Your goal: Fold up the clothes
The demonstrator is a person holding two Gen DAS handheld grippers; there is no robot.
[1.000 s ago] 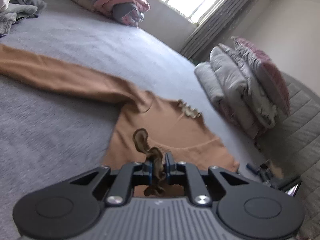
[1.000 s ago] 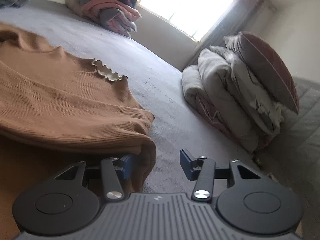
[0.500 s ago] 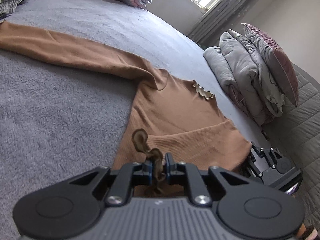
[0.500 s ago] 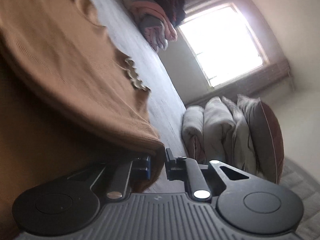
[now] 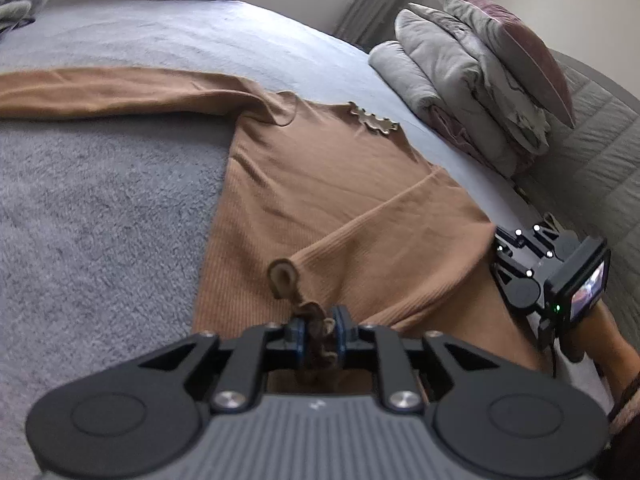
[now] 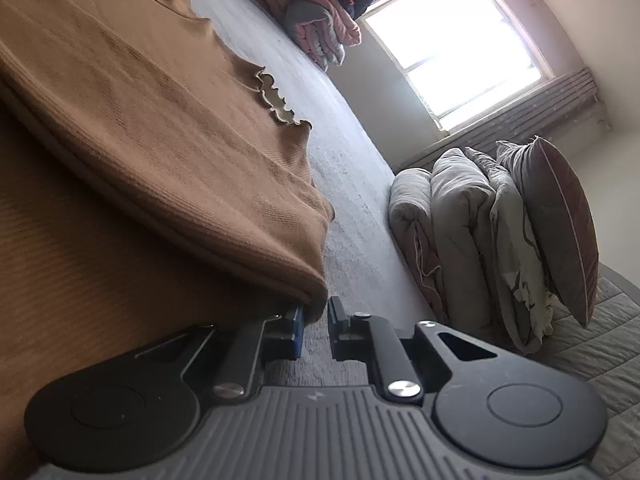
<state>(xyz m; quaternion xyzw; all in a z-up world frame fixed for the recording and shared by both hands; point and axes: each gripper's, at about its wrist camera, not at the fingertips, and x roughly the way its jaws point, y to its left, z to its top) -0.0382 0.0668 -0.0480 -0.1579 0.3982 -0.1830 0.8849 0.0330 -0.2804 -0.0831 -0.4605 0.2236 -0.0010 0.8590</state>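
A brown ribbed sweater lies flat on the bed, one sleeve stretched out to the left and its frilled neckline toward the far side. The other sleeve is folded across the body. My left gripper has that sleeve's ruffled cuff between its blue pads, and its jaws are opening. My right gripper is shut on the folded right edge of the sweater, low against the bed. In the left wrist view, the right gripper sits at the sweater's right edge.
A grey fleece blanket covers the bed. Folded quilts with a pillow on top stand at the right. A pile of folded clothes sits at the far edge below the window. Grey garments lie far left.
My right gripper went from open to shut on the sweater's folded edge and rolled over. My left gripper moved lower over the sweater with the cuff, and its pads stand slightly wider.
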